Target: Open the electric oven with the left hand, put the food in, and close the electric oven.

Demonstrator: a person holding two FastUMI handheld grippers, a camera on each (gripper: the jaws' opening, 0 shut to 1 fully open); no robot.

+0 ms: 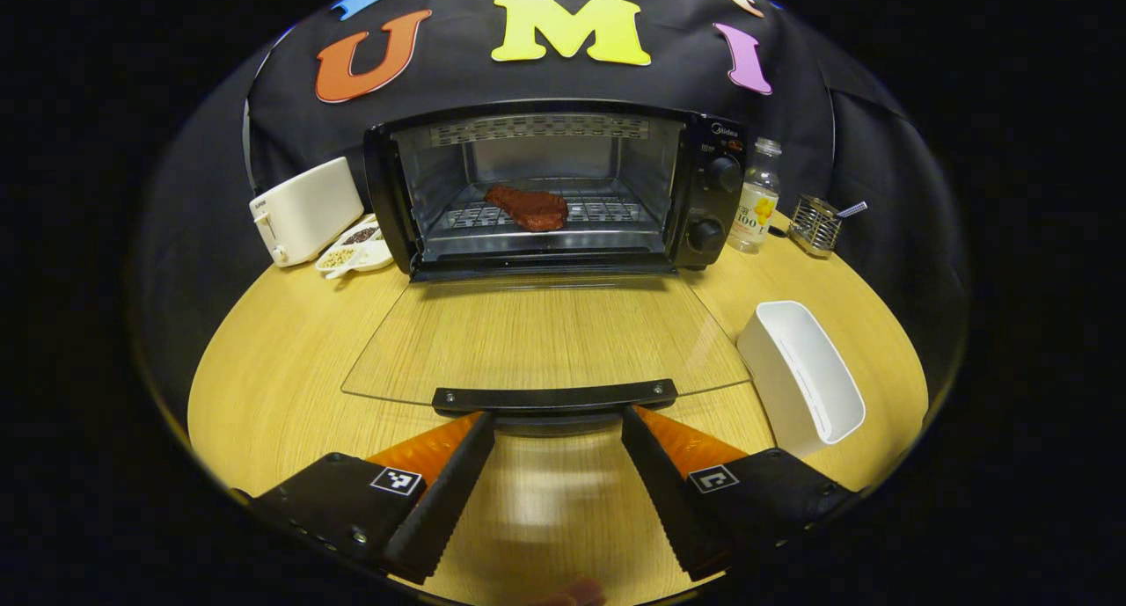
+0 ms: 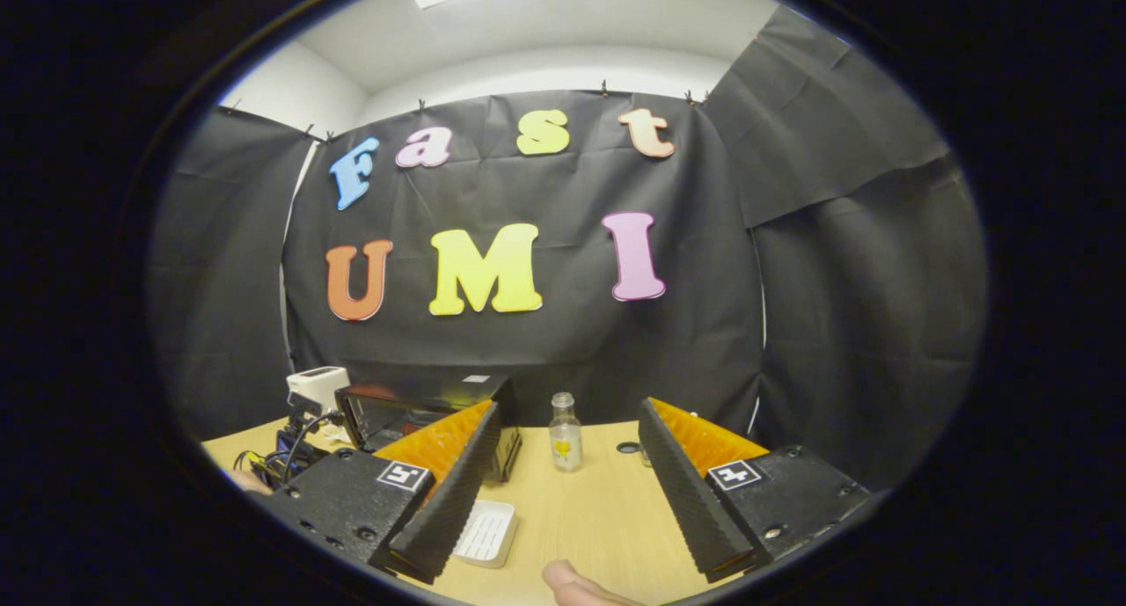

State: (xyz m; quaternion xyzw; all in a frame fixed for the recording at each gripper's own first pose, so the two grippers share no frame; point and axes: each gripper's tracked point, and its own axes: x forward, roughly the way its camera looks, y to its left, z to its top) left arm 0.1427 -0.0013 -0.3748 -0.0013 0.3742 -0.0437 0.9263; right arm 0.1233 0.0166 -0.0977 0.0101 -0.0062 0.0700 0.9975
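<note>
The black electric oven (image 1: 563, 188) stands straight ahead of the left gripper (image 1: 557, 421), its glass door (image 1: 545, 338) folded all the way down onto the pale wooden table (image 1: 281, 360). A reddish-brown slab of meat (image 1: 530, 208) lies on the wire rack inside the cavity. The door's black bar handle (image 1: 554, 397) sits just beyond the fingertips of the left gripper, whose fingers (image 1: 449, 478) are spread wide with nothing between them; whether the tips touch the handle cannot be told. To the right of those fingers an empty white rectangular plastic container (image 1: 802, 376) rests on the table. Beside the oven's knob side stand a small clear bottle with a yellow label (image 1: 756, 197) and a little wire holder (image 1: 814, 225); on the oven's other side are a white toaster (image 1: 303, 210) and a white divided dish of seeds (image 1: 356, 250). In the right gripper view, the right gripper (image 2: 567, 448) is raised and level, fingers wide apart and holding nothing, with the same bottle (image 2: 564, 432) standing between them farther off and the oven (image 2: 422, 412) beyond its left finger.
</note>
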